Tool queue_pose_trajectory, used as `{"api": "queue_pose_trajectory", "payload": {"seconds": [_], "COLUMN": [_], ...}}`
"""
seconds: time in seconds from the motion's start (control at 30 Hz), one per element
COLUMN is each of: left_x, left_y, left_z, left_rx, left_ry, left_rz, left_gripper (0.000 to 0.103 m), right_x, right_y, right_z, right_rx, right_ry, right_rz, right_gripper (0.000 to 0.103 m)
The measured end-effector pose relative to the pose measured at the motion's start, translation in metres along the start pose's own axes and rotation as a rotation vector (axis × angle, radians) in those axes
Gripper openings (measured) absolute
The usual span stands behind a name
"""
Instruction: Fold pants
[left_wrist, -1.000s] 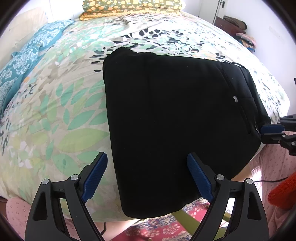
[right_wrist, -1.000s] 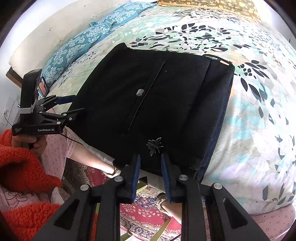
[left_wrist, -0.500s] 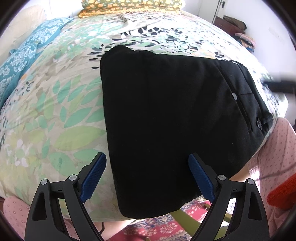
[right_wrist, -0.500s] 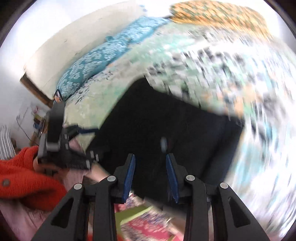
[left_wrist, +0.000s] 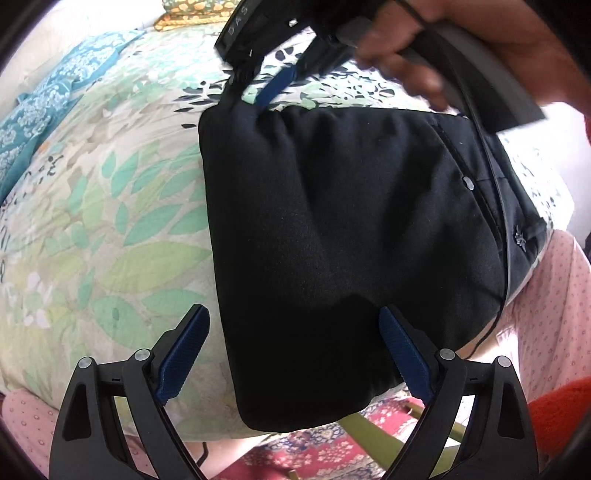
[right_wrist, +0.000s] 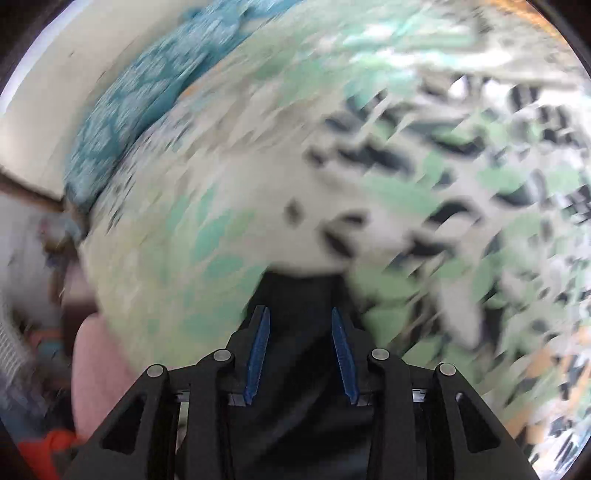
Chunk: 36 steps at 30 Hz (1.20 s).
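The black pants (left_wrist: 343, 236) lie folded into a rectangle on the leaf-print bedspread (left_wrist: 110, 206). My left gripper (left_wrist: 293, 325) is wide open over the near edge of the pants, holding nothing. My right gripper (left_wrist: 255, 94) reaches over the pants to their far left corner, and its blue pad (left_wrist: 277, 85) touches the cloth there. In the blurred right wrist view the right gripper (right_wrist: 300, 314) is partly open with the black cloth (right_wrist: 299, 295) between its jaws.
Blue patterned pillows (left_wrist: 48, 107) lie at the far left of the bed. A yellow-orange pillow (left_wrist: 192, 14) is at the head. A red patterned rug (left_wrist: 325, 454) and an olive chair leg (left_wrist: 373, 439) show below the bed edge.
My right gripper has swung from the near right waistband across the pants to their far left corner and opened a little. The left gripper has stayed open in place.
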<state>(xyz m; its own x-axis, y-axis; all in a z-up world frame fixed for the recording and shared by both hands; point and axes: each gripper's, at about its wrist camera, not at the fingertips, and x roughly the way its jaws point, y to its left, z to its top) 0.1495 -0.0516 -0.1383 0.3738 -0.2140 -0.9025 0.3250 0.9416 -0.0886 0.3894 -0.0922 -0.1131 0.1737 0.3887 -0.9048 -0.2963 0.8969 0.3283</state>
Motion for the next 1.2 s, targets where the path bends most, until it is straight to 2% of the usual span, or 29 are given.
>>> {"api": "queue_pose_trajectory", "payload": {"seconds": [0.07, 0.17, 0.23, 0.3, 0.37, 0.4, 0.43, 0.53, 0.7, 0.77, 1.0, 1.1, 1.2], "left_x": [0.0, 0.004, 0.005, 0.005, 0.004, 0.004, 0.004, 0.001, 0.003, 0.004, -0.001, 0.0, 0.0], "left_y": [0.002, 0.004, 0.005, 0.005, 0.004, 0.004, 0.003, 0.003, 0.006, 0.007, 0.004, 0.005, 0.004], "left_z": [0.0, 0.003, 0.004, 0.004, 0.003, 0.003, 0.005, 0.001, 0.002, 0.002, 0.001, 0.002, 0.002], "left_rx": [0.001, -0.002, -0.008, -0.014, -0.017, -0.018, -0.019, -0.018, -0.041, -0.049, -0.039, -0.043, -0.044], "left_ry": [0.003, 0.012, 0.016, 0.017, 0.014, 0.014, 0.014, 0.01, 0.021, 0.025, 0.015, 0.018, 0.018], "left_rz": [-0.005, -0.013, -0.02, -0.021, -0.016, -0.014, -0.01, -0.006, -0.02, -0.026, -0.008, -0.009, -0.008], "left_gripper": [0.094, 0.097, 0.097, 0.097, 0.097, 0.097, 0.097, 0.097, 0.098, 0.098, 0.098, 0.098, 0.098], "right_x": [-0.019, -0.036, -0.045, -0.044, -0.041, -0.044, -0.049, -0.075, -0.113, -0.124, -0.137, -0.137, -0.135], "right_y": [-0.001, 0.014, 0.017, 0.02, 0.007, 0.0, -0.01, -0.033, -0.055, -0.068, -0.1, -0.102, -0.102], "right_z": [-0.001, -0.016, -0.038, -0.06, -0.082, -0.093, -0.101, -0.124, -0.162, -0.177, -0.226, -0.236, -0.243], "right_rx": [0.036, -0.037, -0.089, -0.14, -0.159, -0.153, -0.14, -0.079, -0.06, -0.031, 0.095, 0.127, 0.147], "right_ry": [-0.06, -0.004, 0.05, 0.086, 0.111, 0.101, 0.083, 0.019, -0.044, -0.066, -0.143, -0.169, -0.178], "right_rz": [0.076, 0.19, 0.249, 0.217, 0.121, 0.072, 0.06, 0.097, 0.04, 0.045, 0.089, 0.092, 0.1], "right_gripper": [0.038, 0.042, 0.06, 0.061, 0.061, 0.061, 0.061, 0.062, 0.064, 0.066, 0.067, 0.068, 0.073]}}
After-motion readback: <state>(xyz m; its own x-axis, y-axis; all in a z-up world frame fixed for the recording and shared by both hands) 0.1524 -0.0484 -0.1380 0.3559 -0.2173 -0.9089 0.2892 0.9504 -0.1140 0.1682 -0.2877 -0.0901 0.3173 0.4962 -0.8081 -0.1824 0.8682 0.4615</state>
